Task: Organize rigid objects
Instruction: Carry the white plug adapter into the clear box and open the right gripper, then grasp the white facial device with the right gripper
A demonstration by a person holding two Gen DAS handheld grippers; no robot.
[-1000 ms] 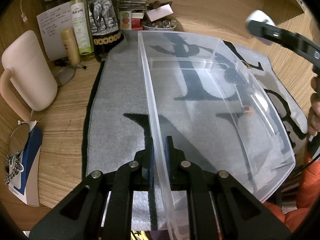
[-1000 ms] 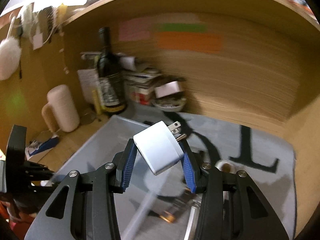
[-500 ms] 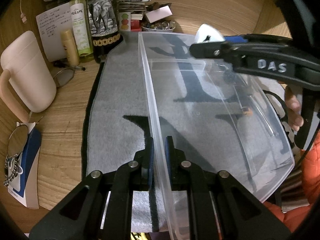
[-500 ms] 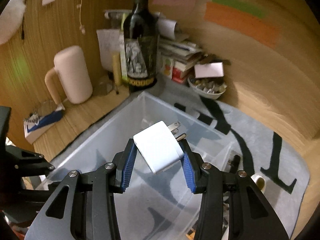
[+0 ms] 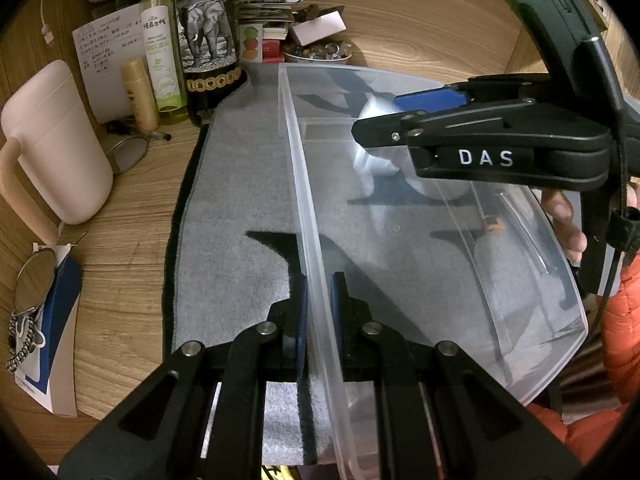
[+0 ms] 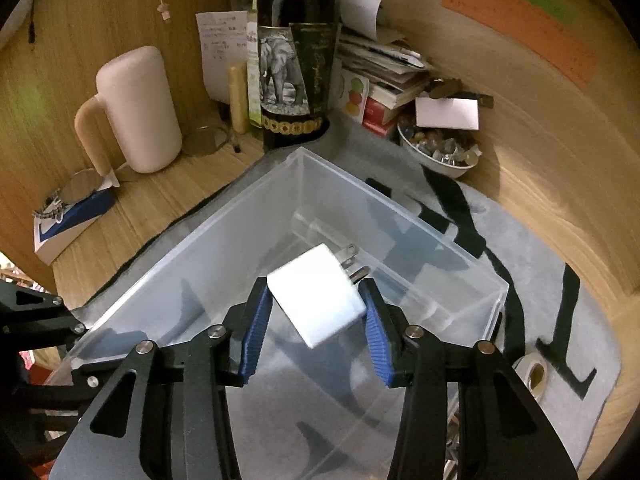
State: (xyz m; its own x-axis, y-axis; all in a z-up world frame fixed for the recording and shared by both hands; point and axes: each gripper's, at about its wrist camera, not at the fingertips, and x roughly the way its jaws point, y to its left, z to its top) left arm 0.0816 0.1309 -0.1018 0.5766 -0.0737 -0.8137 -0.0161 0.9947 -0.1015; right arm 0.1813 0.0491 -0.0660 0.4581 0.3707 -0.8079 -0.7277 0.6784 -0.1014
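To the left of the clear plastic bin (image 5: 460, 248) I see a big pink mug (image 5: 56, 144) on the wooden desk (image 5: 132, 220). Next to the mug, a little nearer the bin, stand a green spray bottle (image 5: 162, 56) and a dark bottle with an elephant on it (image 5: 206, 44). The bin sits on a grey mat (image 5: 240, 200) with black letters.

My left gripper (image 5: 318, 304) is clenched on the bin's left wall. One blue pad is outside the wall and one is inside.

My right gripper (image 6: 318, 316) hangs over the inside of the bin. Its jaws have just been opening. The white plug charger (image 6: 318, 296) is between the blue pads, tilted, with its metal prongs pointing to the far side of the bin. It looks blurry, and I see a small gap beside it, so the pads seem to have let go.

Behind the bin on the right is a bowl of small stones (image 6: 440, 152). Just right of the bin lies a roll of tape (image 6: 532, 372).
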